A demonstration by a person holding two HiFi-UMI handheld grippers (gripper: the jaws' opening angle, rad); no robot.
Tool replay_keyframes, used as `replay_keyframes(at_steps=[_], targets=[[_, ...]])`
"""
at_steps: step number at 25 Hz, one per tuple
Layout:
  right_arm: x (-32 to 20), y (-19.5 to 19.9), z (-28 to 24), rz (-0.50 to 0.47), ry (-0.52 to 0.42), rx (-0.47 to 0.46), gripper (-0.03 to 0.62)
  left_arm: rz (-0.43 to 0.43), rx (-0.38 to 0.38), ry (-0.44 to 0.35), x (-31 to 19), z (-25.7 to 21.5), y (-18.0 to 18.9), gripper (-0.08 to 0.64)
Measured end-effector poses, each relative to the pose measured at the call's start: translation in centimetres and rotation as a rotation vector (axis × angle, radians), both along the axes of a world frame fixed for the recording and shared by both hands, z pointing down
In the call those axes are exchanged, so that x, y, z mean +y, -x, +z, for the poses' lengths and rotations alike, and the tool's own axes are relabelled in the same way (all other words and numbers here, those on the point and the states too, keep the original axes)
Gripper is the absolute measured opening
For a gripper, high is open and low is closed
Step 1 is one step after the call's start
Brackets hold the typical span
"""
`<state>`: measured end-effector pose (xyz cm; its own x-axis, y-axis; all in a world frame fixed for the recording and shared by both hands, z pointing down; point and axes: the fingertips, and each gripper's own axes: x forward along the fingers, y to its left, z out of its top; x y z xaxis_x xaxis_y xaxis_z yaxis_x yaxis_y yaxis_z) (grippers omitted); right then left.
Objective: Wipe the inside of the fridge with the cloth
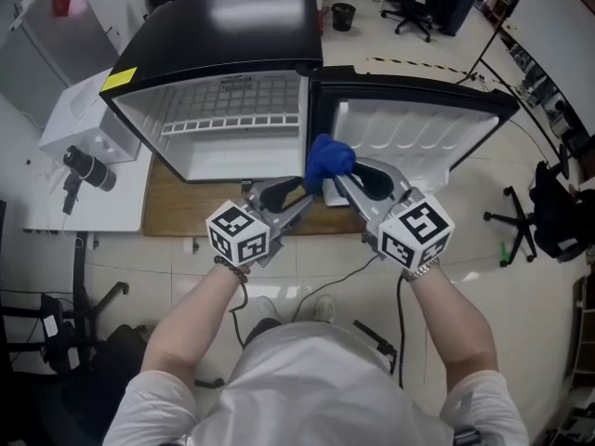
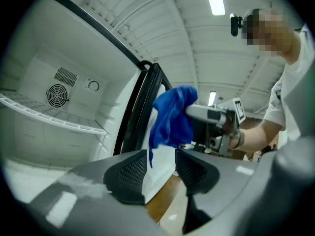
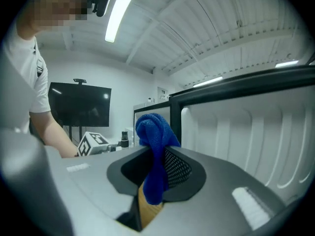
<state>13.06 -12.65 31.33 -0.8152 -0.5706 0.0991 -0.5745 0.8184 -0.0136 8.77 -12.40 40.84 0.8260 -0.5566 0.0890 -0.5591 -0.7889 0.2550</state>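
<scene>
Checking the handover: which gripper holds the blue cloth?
The right gripper: its jaws pinch the cloth, while the left gripper has jaws apart, gripping nothing.

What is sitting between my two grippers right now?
The blue cloth, as the head view shows. The right gripper pinches it, and the left gripper, jaws open, sits close beside it.

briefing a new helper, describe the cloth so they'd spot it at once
Find the black fridge with its door swung open, white inside. In front of where door meets cabinet, the right gripper pinches the cloth. It is a bunched, bright blue rag, the only vivid thing against the white walls.
</scene>
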Motion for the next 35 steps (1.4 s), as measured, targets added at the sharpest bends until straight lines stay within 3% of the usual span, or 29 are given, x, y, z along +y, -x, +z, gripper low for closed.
replay_keyframes(at_steps=[8,17,27,35], targets=[[-2.9,-2.9,-3.8,0.137,-0.118,-0.017,0.067,-0.189,-0.188,0.087,-2.1,5.5,-3.6,0.195],[-5.0,-2.6,-5.8,0.238,-0.170,-0.006,0.067,-0.366,-0.320,0.164,-4.6,8.7,-4.9,0.204],[-5.9,-2.1,-6.1,0.365,-0.206,0.030,0.067,-0.472,-0.318,0.260,-5.7,11.7,-4.7,0.134],[-6.4,-3.4,-6.2,0.416,-0.222,0.042,0.066,-0.471,-0.331,0.263,-5.9,12.1,-5.1,0.107]])
